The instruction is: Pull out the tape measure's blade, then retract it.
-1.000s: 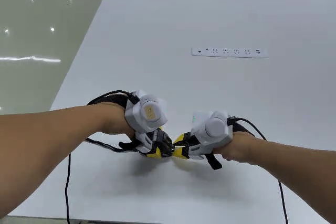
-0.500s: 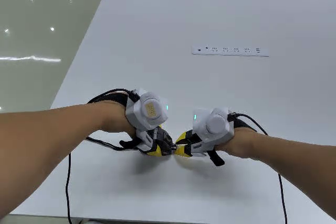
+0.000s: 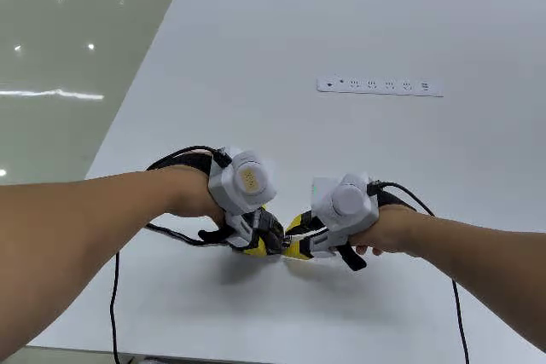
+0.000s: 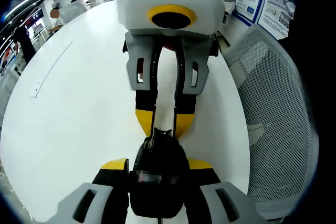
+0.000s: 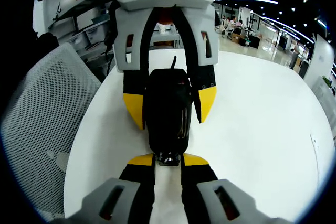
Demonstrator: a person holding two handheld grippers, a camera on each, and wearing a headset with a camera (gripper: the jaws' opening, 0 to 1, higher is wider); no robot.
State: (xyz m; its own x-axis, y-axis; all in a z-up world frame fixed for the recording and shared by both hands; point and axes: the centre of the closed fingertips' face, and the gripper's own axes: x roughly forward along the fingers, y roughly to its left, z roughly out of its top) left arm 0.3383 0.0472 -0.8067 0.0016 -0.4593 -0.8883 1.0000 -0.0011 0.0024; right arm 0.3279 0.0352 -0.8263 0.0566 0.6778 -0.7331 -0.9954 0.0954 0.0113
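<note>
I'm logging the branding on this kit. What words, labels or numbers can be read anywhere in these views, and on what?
"XENSE" (last letter unsure): on the white housing of the right gripper, in the left gripper view.
Posters: print too blurred to read.
Power strip: markings too small to read.
Tape measure: no legible text.

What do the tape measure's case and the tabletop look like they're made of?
The tape measure has a black case that looks like moulded plastic, going by its soft sheen and grooved side; a rubber coating is possible. The tabletop looks like smooth white laminate with a matte finish: soft shadows, no sharp glare.
</note>
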